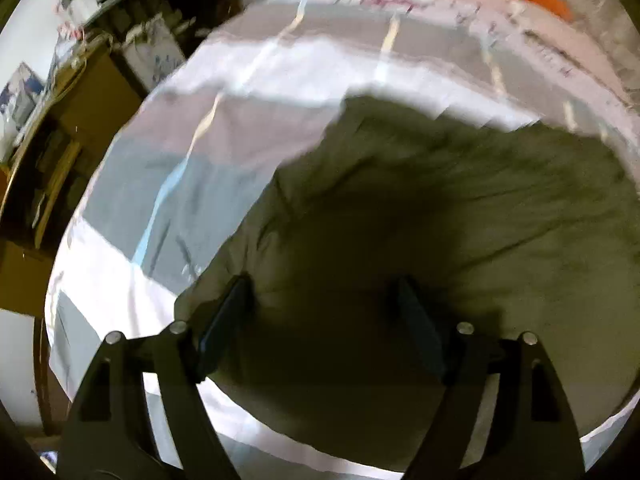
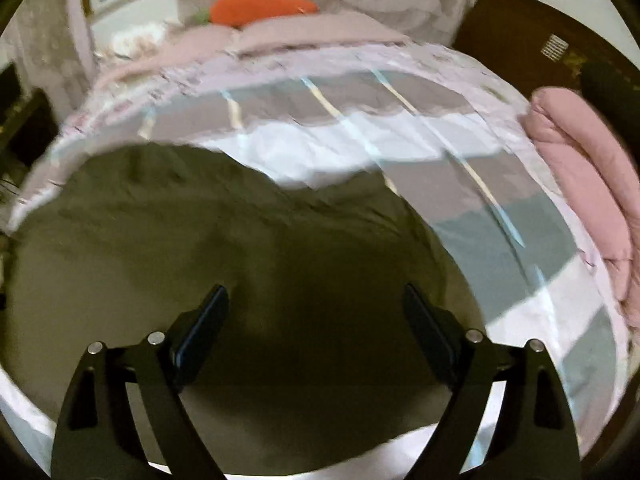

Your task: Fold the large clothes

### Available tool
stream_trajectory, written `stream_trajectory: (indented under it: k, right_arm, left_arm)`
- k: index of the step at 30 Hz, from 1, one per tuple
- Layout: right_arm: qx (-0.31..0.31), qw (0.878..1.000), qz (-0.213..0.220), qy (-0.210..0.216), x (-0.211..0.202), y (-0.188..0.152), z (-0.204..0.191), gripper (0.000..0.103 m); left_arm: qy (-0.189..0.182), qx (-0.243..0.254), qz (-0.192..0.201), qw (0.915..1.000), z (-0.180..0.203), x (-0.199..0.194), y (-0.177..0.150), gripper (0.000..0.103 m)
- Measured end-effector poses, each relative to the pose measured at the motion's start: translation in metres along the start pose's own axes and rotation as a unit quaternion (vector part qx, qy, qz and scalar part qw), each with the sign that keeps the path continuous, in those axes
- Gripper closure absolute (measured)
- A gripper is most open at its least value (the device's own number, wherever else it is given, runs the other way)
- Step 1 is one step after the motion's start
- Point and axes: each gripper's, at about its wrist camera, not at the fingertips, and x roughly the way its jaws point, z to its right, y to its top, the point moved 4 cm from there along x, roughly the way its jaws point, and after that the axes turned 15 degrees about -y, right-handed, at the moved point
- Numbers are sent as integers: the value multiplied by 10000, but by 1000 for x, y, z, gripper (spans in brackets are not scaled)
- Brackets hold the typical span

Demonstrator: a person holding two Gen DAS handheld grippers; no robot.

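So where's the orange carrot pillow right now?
The orange carrot pillow lies at the far head of the bed, behind the pink-grey pillows. It shows top centre-left in the right wrist view, beyond the dark green garment.

Both cameras sit just behind their tongs and look down and forward over a bed, close above an olive garment that fills the lower middle of each frame.

The left view has its tongs at the bottom edge. It faces along the striped bedsheet, with shelves off the bed's left side.

The right view, its tongs likewise at the bottom, faces the same way and takes in a pink quilt at the bed's right edge.

Both share the garment, the sheet's stripes and an orange cushion at the far end.
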Motion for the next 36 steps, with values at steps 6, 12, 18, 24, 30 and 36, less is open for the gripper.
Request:
stream_trajectory:
  k: [6,12,18,24,30,36]
  right_arm:
    - [44,9992,-401,-20,20,-18,15,6]
    - [-46,9971,-93,753,-36,-30,19,6]
    - [-207,9938,-783,768,-1,-55,-9,6]
    - [21,9918,-46,1277,-80,-38,14,7]
    - [-4,9833,775,1646,-192,-56,39,6]
    - [166,9785,1619,1270,-246,-112,54,1]
  left_arm:
    - [-60,-253,-121,9996,-31,2,-6,20]
    - [-250,-88,143,9995,-16,-36,-21,31]
    - [69,334,-308,9989,-4,-1,-35,31]
    - [-762,188,276,9965,16,-72,-46,30]
    - [-1347,864,899,9830,73,-146,-89,18]
    - [-1350,1672,1897,9580,105,-212,-142,6]
